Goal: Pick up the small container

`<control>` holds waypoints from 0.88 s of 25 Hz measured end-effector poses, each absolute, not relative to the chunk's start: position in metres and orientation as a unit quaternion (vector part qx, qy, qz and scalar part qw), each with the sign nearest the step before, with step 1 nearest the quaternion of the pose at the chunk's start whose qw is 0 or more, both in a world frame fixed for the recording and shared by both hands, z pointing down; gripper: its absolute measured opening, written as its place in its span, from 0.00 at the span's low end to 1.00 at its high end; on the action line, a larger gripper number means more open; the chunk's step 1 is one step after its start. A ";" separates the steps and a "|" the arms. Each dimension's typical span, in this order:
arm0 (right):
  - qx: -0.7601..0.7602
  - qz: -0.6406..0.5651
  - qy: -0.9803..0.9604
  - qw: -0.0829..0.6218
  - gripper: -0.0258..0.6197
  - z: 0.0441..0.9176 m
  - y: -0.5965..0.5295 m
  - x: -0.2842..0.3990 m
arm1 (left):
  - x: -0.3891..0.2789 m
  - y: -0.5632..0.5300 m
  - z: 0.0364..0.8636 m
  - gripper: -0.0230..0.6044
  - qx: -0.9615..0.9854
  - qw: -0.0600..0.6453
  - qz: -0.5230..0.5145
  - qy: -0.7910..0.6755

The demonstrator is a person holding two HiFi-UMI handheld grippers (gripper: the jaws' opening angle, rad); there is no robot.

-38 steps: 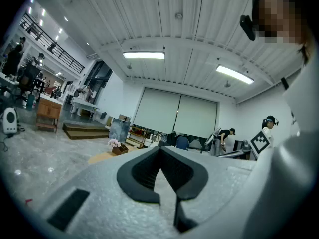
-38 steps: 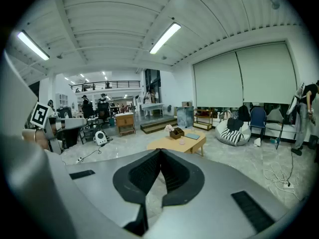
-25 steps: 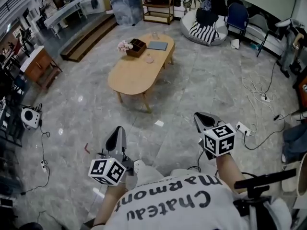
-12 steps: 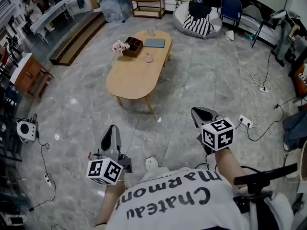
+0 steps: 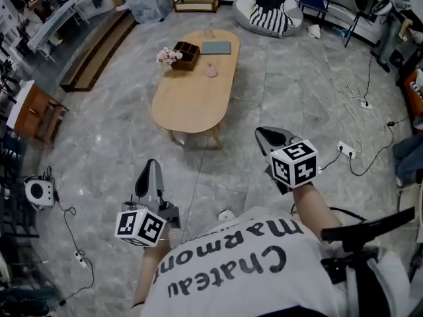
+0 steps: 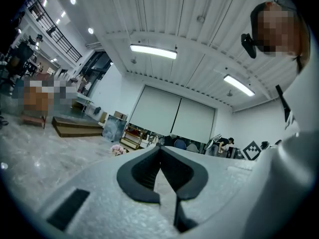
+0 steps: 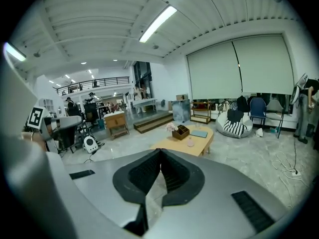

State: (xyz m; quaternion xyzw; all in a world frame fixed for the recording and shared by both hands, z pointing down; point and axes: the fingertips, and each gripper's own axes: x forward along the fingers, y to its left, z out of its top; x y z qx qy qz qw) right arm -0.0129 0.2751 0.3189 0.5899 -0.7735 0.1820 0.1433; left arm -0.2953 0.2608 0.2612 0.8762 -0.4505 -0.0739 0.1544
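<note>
Pink, small container (image 5: 211, 72) sits on wooden table (image 5: 192, 104); left tool (image 5: 151, 169) and right tool (image 5: 266, 135) closed, empty.

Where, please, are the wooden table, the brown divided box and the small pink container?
wooden table (image 5: 190, 104): head view, bare middle of its top.
brown divided box (image 5: 187, 51): head view, its open top.
small pink container (image 5: 211, 72): head view, its middle.
</note>
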 end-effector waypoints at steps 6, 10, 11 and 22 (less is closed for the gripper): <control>0.585 0.194 -0.770 0.162 0.06 0.333 0.249 -0.030 | -0.299 0.241 0.279 0.06 0.884 0.182 -0.079 -0.424; 0.583 0.202 -0.767 0.175 0.06 0.343 0.233 -0.034 | -0.299 0.227 0.287 0.06 0.884 0.196 -0.081 -0.416; 0.583 0.205 -0.766 0.175 0.06 0.345 0.228 -0.034 | -0.299 0.223 0.288 0.06 0.884 0.196 -0.078 -0.416; 0.574 0.209 -0.775 0.161 0.06 0.346 0.128 -0.013 | -0.277 0.131 0.290 0.06 0.881 0.221 -0.080 -0.411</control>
